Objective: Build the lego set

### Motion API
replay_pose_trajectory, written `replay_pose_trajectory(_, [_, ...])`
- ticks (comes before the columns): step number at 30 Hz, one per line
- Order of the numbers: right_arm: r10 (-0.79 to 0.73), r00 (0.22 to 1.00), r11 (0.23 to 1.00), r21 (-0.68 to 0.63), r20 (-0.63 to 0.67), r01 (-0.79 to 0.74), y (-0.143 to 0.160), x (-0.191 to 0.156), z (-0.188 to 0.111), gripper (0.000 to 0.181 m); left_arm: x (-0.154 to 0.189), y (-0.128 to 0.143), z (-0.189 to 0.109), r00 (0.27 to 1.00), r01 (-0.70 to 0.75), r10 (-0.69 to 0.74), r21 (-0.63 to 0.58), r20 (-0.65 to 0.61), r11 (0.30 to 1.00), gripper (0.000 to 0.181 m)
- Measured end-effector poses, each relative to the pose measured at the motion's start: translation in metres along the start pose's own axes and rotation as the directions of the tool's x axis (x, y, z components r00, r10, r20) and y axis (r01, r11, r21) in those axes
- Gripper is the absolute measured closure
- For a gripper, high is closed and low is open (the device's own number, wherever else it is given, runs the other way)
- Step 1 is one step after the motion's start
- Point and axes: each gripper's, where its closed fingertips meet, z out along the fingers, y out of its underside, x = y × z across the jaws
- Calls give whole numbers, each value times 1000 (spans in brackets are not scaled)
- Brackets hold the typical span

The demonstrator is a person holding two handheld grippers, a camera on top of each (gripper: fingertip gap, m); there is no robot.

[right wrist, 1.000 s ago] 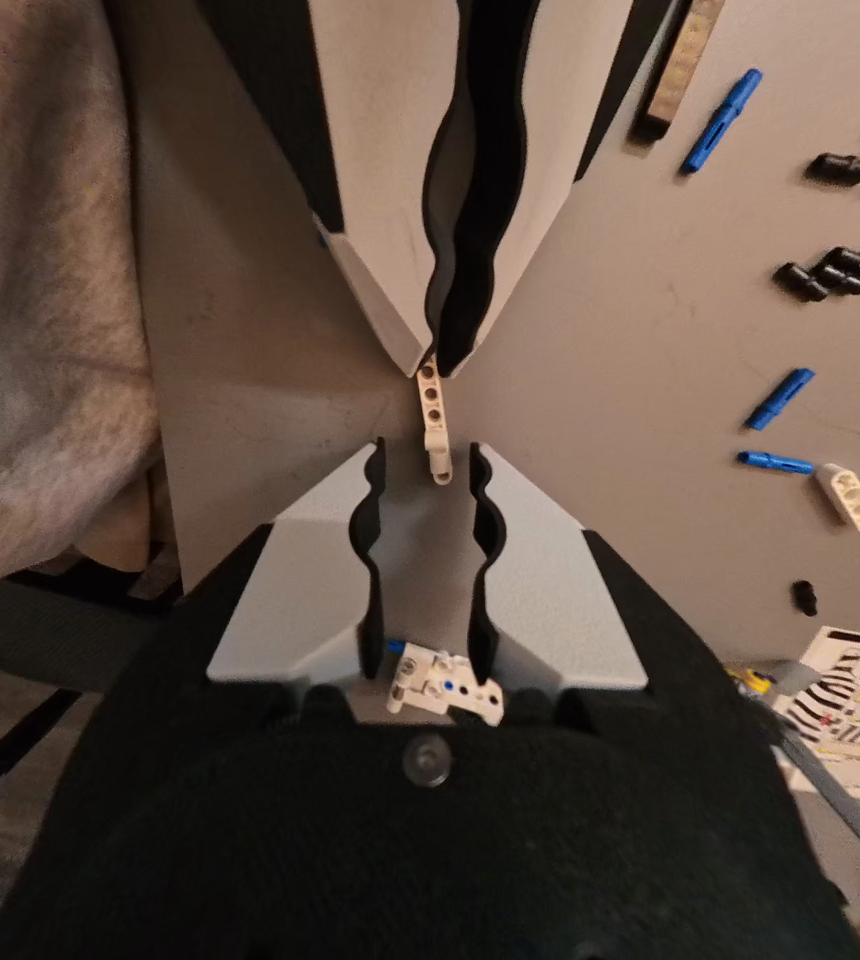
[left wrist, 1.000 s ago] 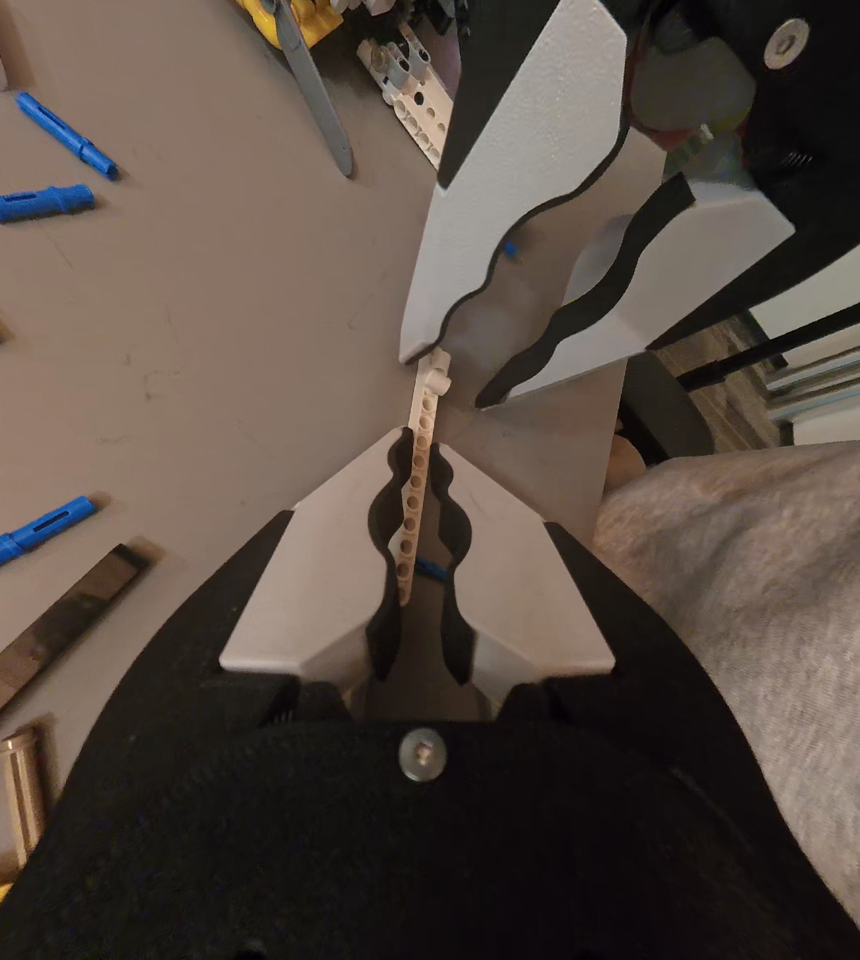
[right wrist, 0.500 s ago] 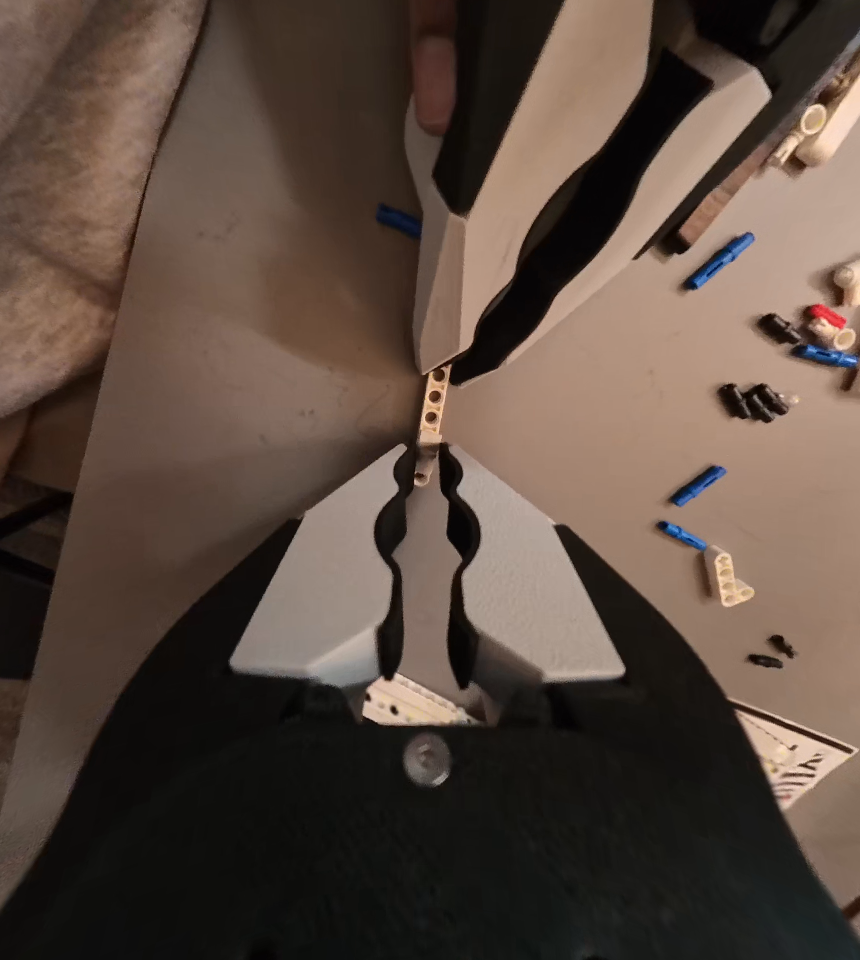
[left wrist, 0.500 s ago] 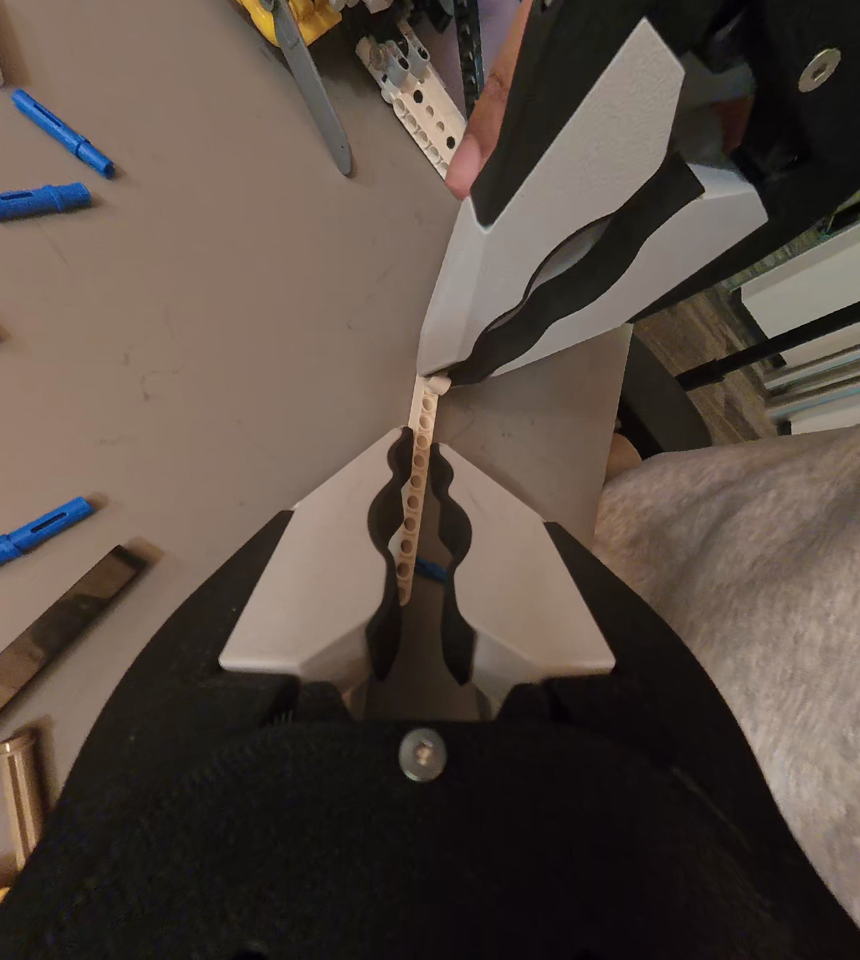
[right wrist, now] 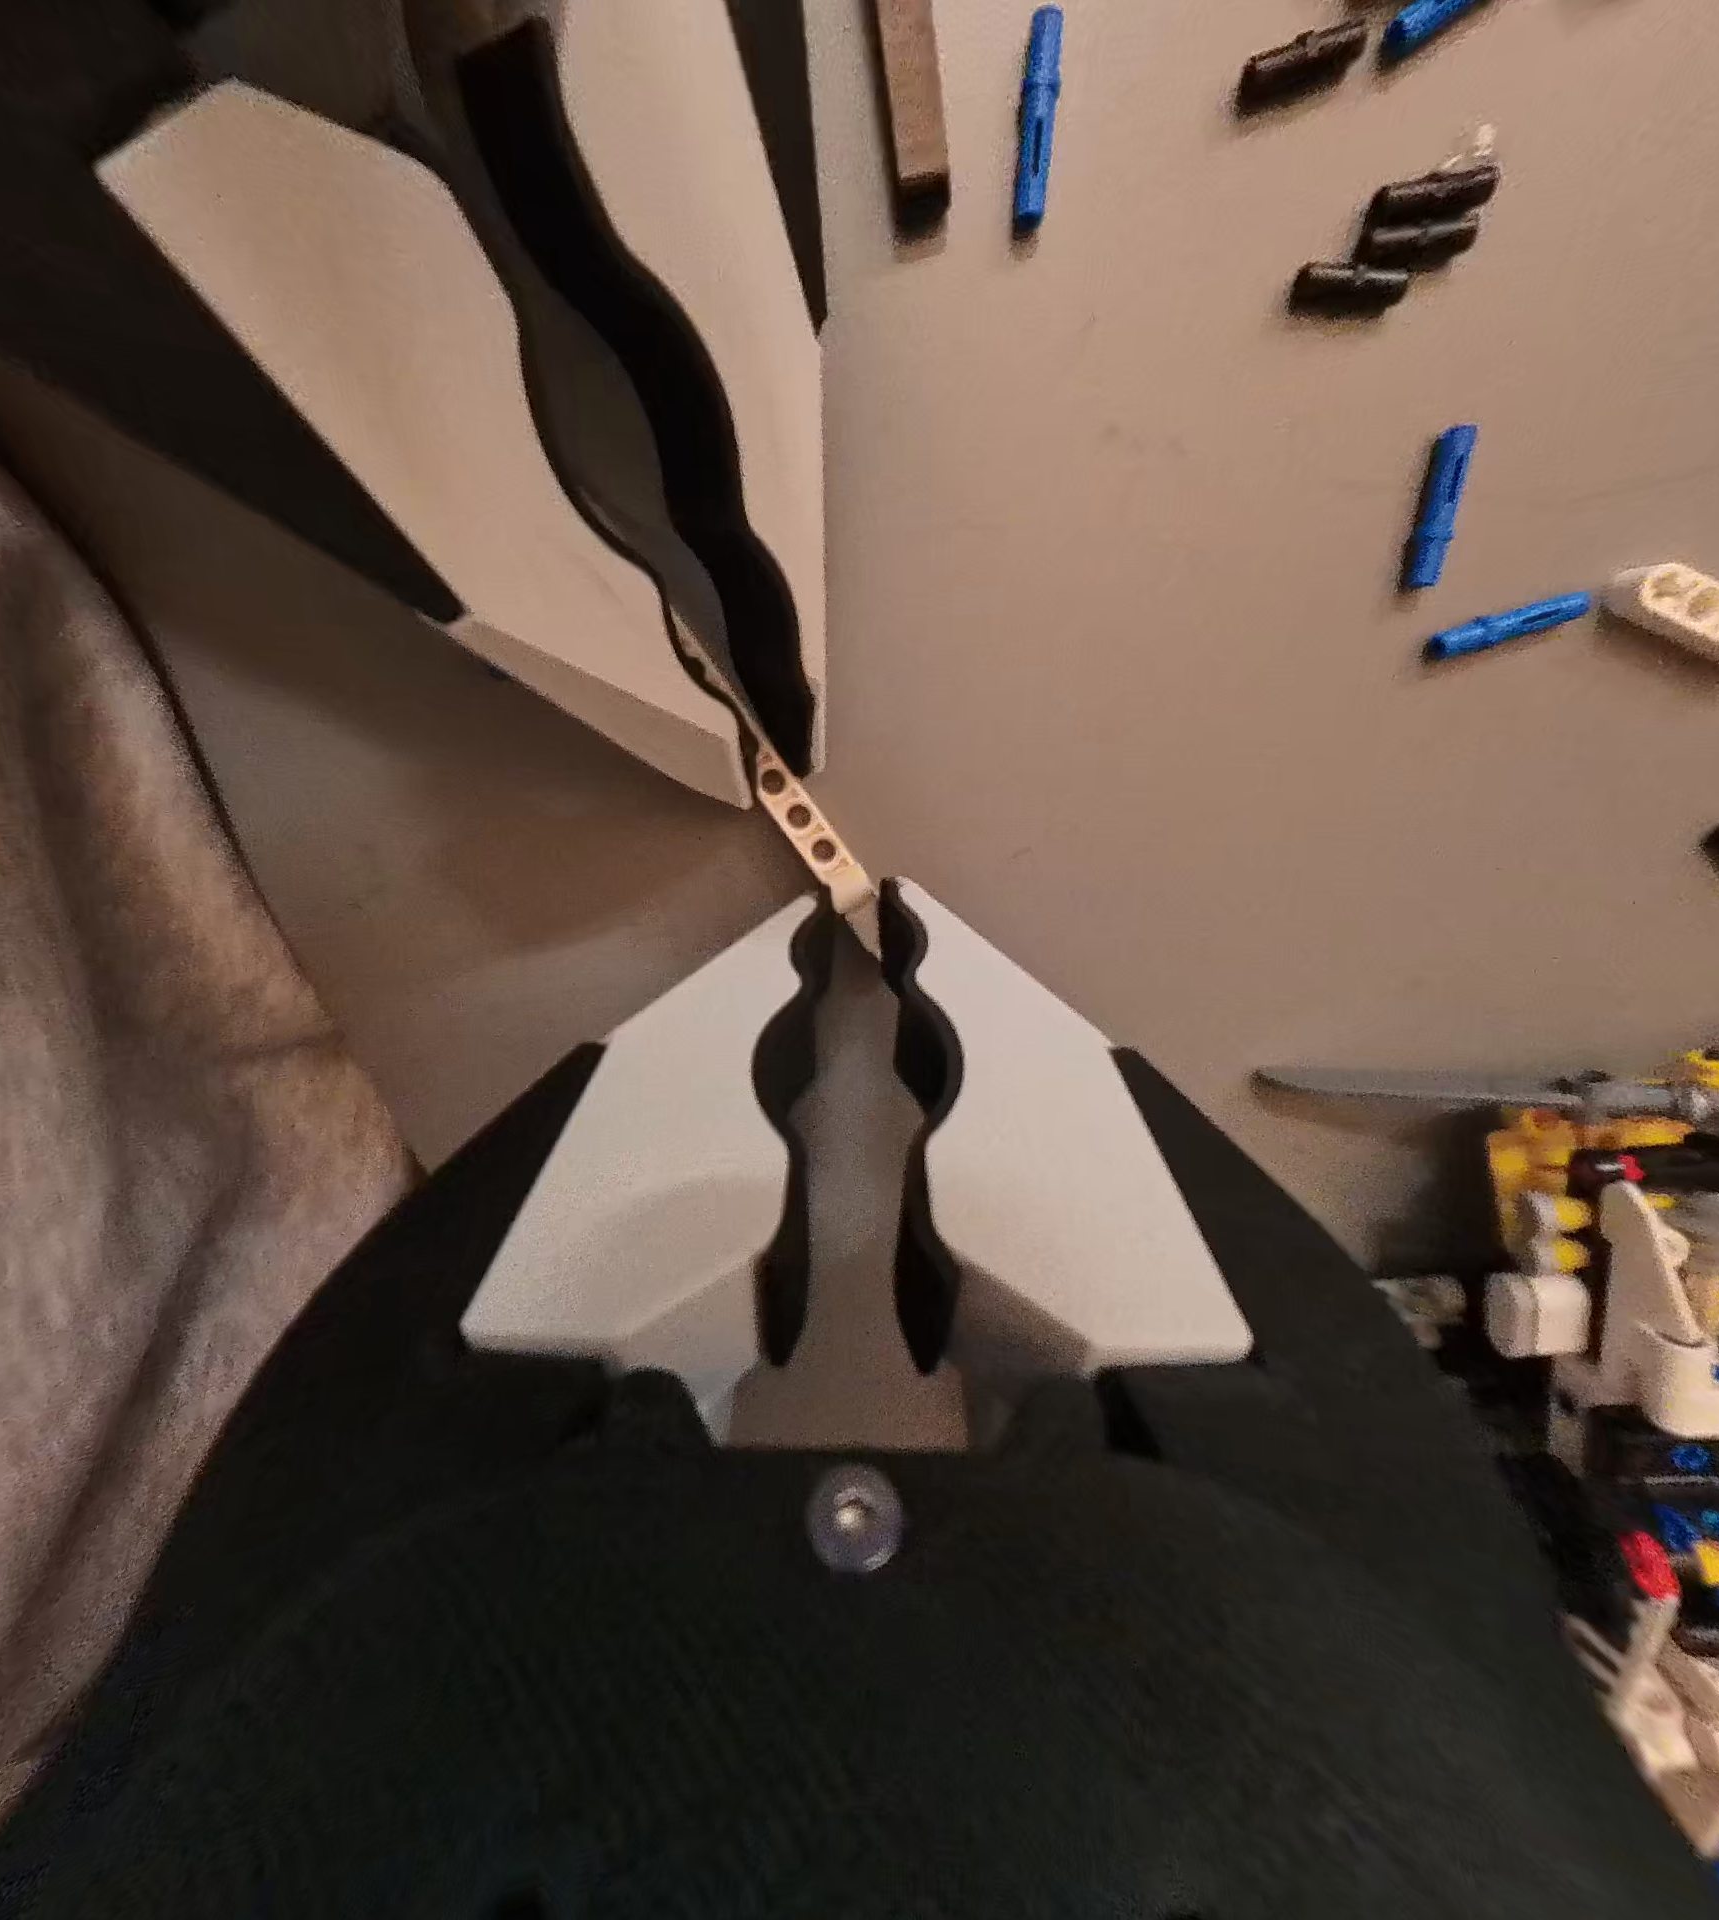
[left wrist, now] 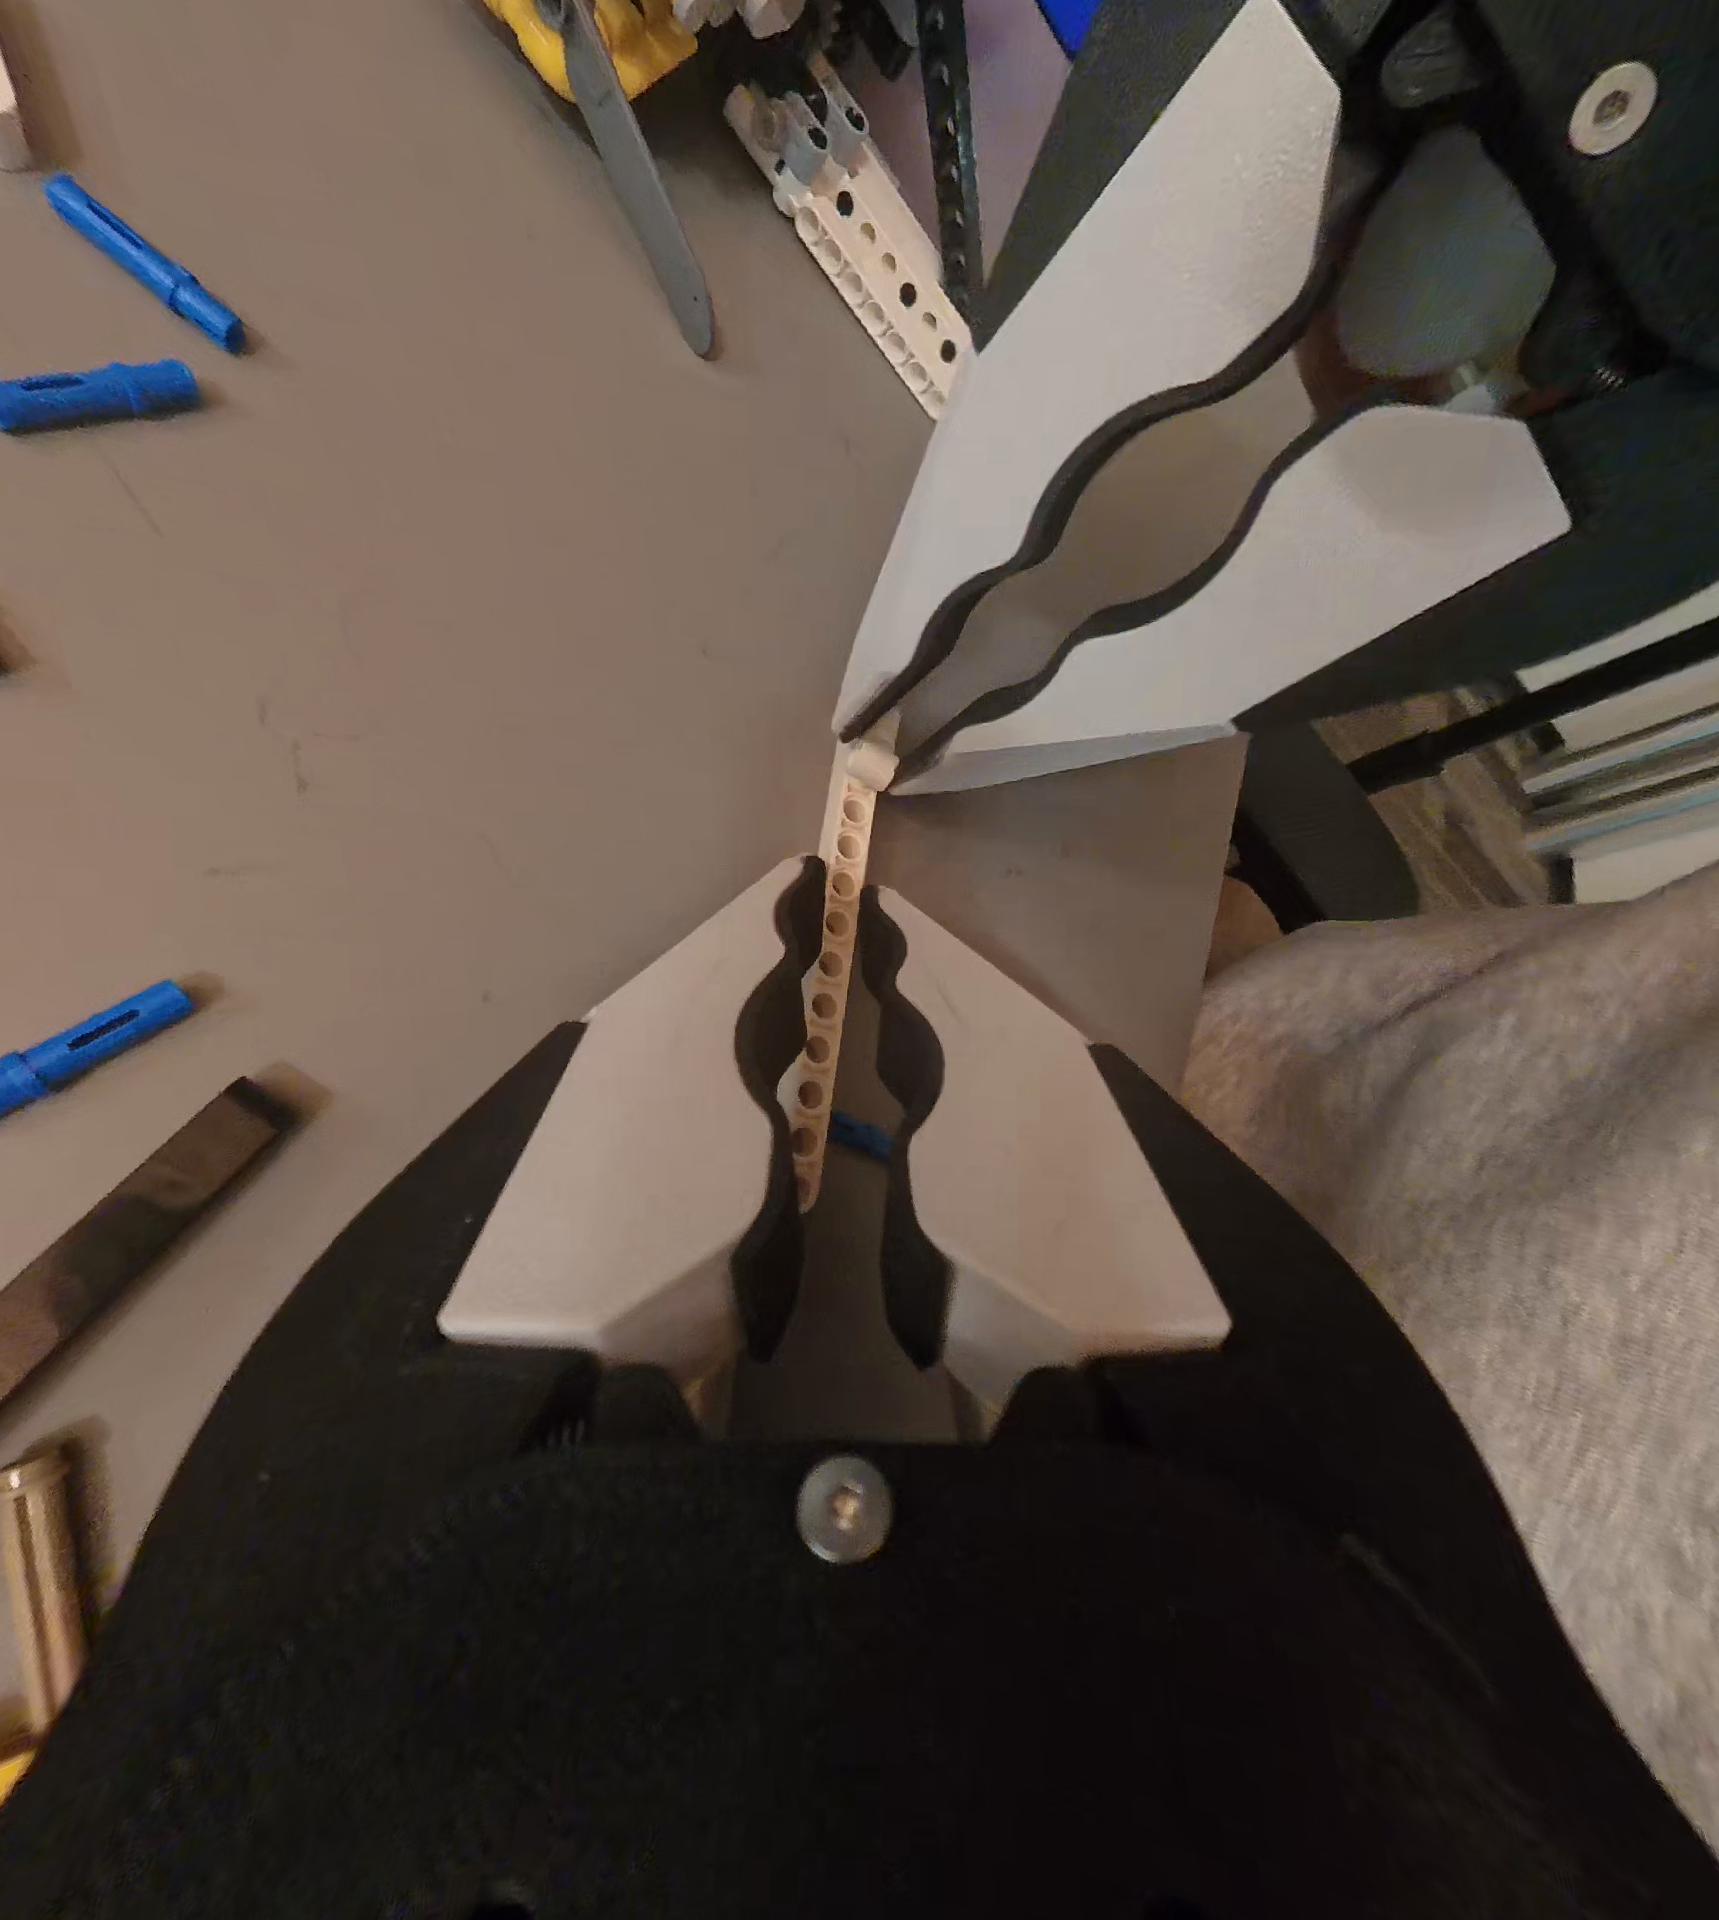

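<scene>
Grey tabletop (left wrist: 419, 623) fills both views. Your left gripper (left wrist: 839, 883) is clamped on the white holed beam (left wrist: 834, 935), its long axis running up frame-centre. Your right gripper (right wrist: 850, 899), narrowly parted, has the beam's small end connector (left wrist: 870, 764) at its tips; whether it grips is unclear.

Grey-brown table top (left wrist: 398, 644) under warm, dim light, scuffed and faintly scratched, ending in a straight edge at the right of the left wrist view. Beyond that edge, wood-plank floor (left wrist: 1437, 831), a dark chair base (left wrist: 1322, 831) and pale metal rails (left wrist: 1686, 748). Grey knitted cloth (left wrist: 1520, 1195) bunched just beside the table edge, seen again at the left of the right wrist view
</scene>
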Motion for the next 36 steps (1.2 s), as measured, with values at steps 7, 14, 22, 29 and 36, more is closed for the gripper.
replay_pose_trajectory(7, [-582, 809, 813, -26, -81, 582, -1, -3, -5, 157, 1, 1, 1, 1000, -4, 4, -3, 5, 1000, 177])
replay_pose_trajectory(14, [-439, 894, 888, -110, 93, 447, 7, -2, 3, 168, 1, 1, 1, 1000, -4, 4, -3, 6, 1000, 177])
replay_pose_trajectory(22, [-441, 897, 891, -98, 37, 443, 6, -2, 3, 173, 1, 1, 1, 1000, -1, 1, -3, 1, 1000, 178])
replay_pose_trajectory(29, [-439, 898, 894, -98, -1, 437, 1, -4, 2, 174, 1, 1, 1, 1000, 0, 0, -3, 2, 1000, 178])
replay_pose_trajectory(36, [-536, 844, 841, -70, 15, 536, 1, -5, 2, 175, 1, 1, 1, 1000, 2, -2, -4, -5, 1000, 177])
